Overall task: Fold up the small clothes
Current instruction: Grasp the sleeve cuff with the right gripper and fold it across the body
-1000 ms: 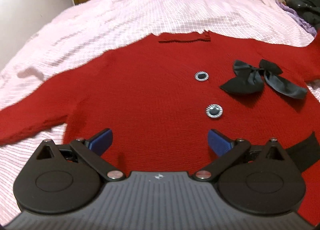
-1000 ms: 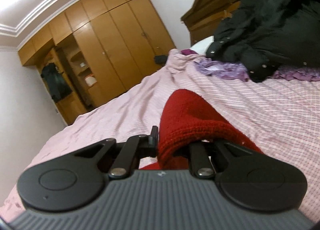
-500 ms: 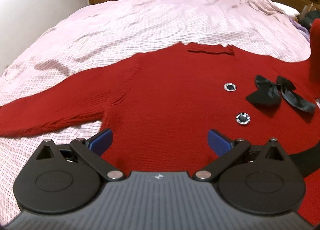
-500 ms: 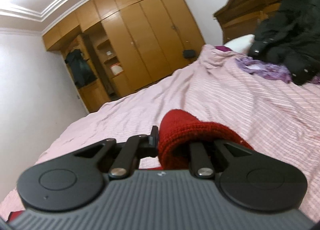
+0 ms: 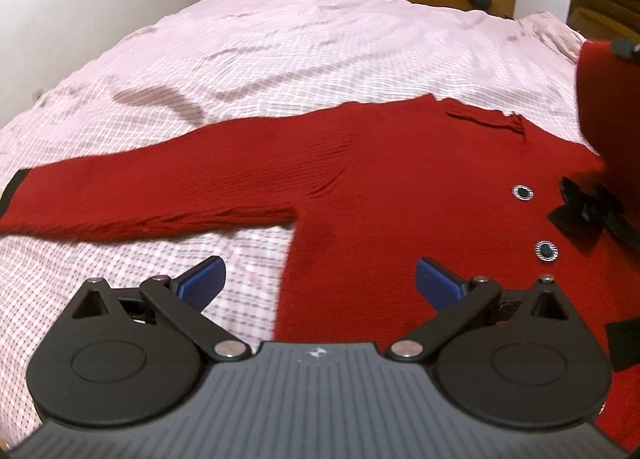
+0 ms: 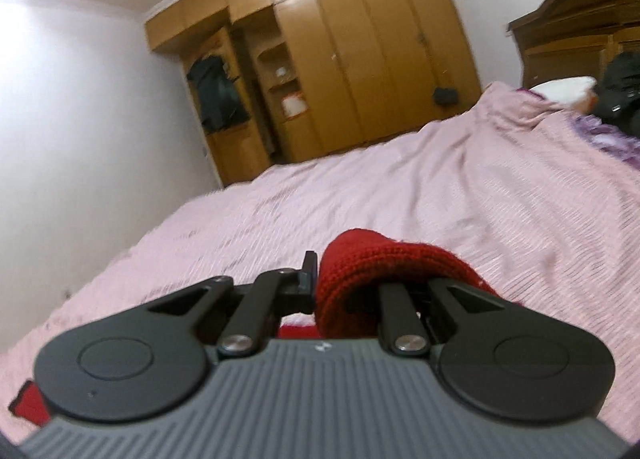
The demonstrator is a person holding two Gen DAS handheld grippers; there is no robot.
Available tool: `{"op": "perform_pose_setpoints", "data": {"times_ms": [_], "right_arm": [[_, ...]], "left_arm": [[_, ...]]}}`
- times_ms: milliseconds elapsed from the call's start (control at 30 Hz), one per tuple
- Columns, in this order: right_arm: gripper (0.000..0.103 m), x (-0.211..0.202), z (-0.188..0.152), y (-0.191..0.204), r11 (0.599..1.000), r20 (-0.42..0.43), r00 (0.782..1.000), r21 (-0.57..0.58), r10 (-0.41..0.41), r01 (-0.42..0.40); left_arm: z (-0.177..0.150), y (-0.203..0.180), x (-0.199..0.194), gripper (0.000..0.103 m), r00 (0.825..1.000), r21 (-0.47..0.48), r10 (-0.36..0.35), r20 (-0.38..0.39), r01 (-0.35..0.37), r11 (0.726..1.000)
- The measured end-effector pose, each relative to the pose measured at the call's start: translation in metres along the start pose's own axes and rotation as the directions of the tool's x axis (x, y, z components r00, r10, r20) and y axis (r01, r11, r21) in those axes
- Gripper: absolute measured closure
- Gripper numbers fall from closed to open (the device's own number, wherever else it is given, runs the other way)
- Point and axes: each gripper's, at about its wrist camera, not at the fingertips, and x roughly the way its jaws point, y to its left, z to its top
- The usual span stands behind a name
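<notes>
My left gripper (image 5: 320, 283) hangs with its jaws spread wide and nothing between them; the blue pads (image 5: 202, 281) are clear of the cloth. Straight below the gap runs the side edge of the red sweater (image 5: 400, 187), spread flat on the pink bed cover (image 5: 280, 59). Ahead and left of the jaws its sleeve (image 5: 160, 195) stretches out, black cuff at the end. Ahead and right sit two round buttons (image 5: 522, 192) and a black bow (image 5: 588, 215). My right gripper (image 6: 320, 283) has its jaws pinched tight on a fold of the sweater's red knit (image 6: 372, 259), lifted off the bed. Far beyond stands the wooden wardrobe (image 6: 360, 59).
</notes>
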Motion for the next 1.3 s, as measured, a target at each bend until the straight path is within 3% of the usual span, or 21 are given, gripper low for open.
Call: {"op": "perform_pose_setpoints", "data": {"times_ms": [233,467,500,567,633,700,867,1300], "right_arm": [[0.089,0.043,-0.063,0.034,0.998,-0.177,0.984,-0.055,0.003,-0.013],[0.084,0.068,-0.097,0.048,0.998,-0.338,0.941,-0.068,-0.009,-0.015],[0.078,0.069,-0.098,0.048,0.998,-0.354,0.935,-0.061,-0.003,-0.02],[0.063,0.066,-0.1,0.047,0.998,-0.357,0.934,-0.028,0.037,-0.05],[0.041,0.062,-0.098,0.043,0.996,-0.365,0.927,0.044,0.085,-0.074],[0.036,0.056,-0.095,0.039,0.992,-0.37,0.923,0.104,0.108,-0.075],[0.032,0.034,-0.092,0.036,0.984,-0.394,0.91,0.164,0.131,-0.071],[0.031,-0.05,-0.092,0.004,0.99,-0.41,0.906,0.123,0.109,-0.063]], "left_arm": [[-0.007,0.021,0.005,0.0,1.0,-0.043,0.005,-0.017,-0.005,0.999],[-0.01,0.03,0.011,0.0,1.0,-0.069,-0.001,-0.03,-0.001,0.998],[-0.011,0.031,0.011,0.0,1.0,-0.072,-0.003,-0.029,0.001,0.997],[-0.011,0.031,0.011,0.0,1.0,-0.075,-0.01,-0.026,0.008,0.997],[-0.012,0.031,0.011,0.0,1.0,-0.076,-0.015,-0.025,0.013,0.997],[-0.012,0.029,0.011,0.0,0.999,-0.075,-0.018,-0.029,0.016,0.997],[-0.01,0.022,0.003,0.0,1.0,-0.058,-0.023,-0.013,0.023,0.998],[-0.005,-0.006,-0.01,0.0,0.999,0.01,-0.045,0.008,0.045,0.999]]}}
